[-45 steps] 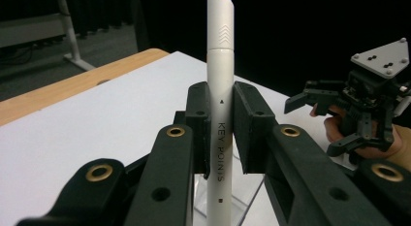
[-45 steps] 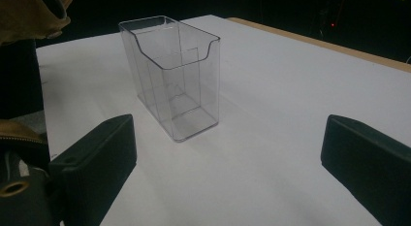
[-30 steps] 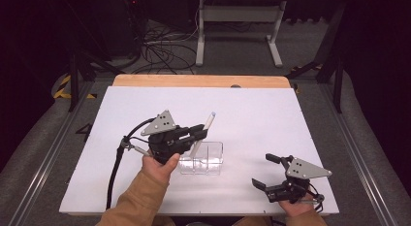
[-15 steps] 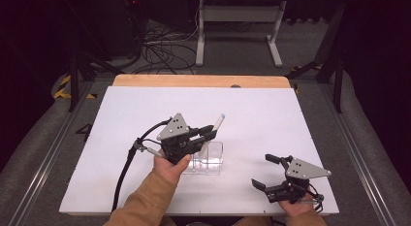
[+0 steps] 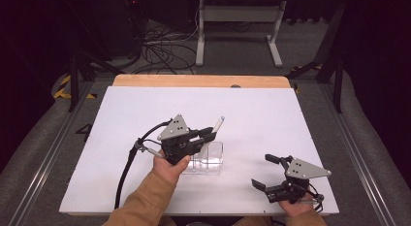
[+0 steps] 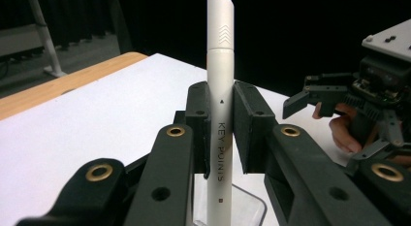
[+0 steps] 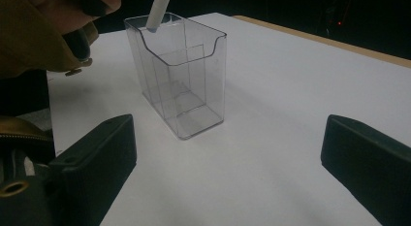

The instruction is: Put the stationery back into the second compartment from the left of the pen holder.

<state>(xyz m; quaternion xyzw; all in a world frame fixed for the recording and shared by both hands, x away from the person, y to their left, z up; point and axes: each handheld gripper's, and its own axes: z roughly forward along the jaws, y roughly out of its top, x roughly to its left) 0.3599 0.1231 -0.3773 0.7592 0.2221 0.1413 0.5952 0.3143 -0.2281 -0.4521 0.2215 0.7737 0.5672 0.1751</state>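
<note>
A white pen (image 5: 219,124) marked KEY POINTS (image 6: 220,90) stands tilted between the jaws of my left gripper (image 5: 212,134), which is shut on it (image 6: 220,114). Just below sits a clear plastic box (image 5: 208,158), open at the top. In the right gripper view the pen's lower tip (image 7: 157,12) hangs at the far rim of the box (image 7: 184,80). At the table's near right my right gripper (image 5: 262,170) rests open, its jaws (image 7: 228,153) wide apart with nothing between them, pointing at the box.
A white board (image 5: 271,114) covers the table, with a wooden strip (image 5: 198,81) along its far edge. Beyond it are a dark floor, cables and a stand's legs (image 5: 237,27). A black cable (image 5: 127,172) trails from the left gripper to the near edge.
My left gripper has shifted a little to the right with the pen, bringing its lower tip over the clear box. The right gripper has stayed put.
</note>
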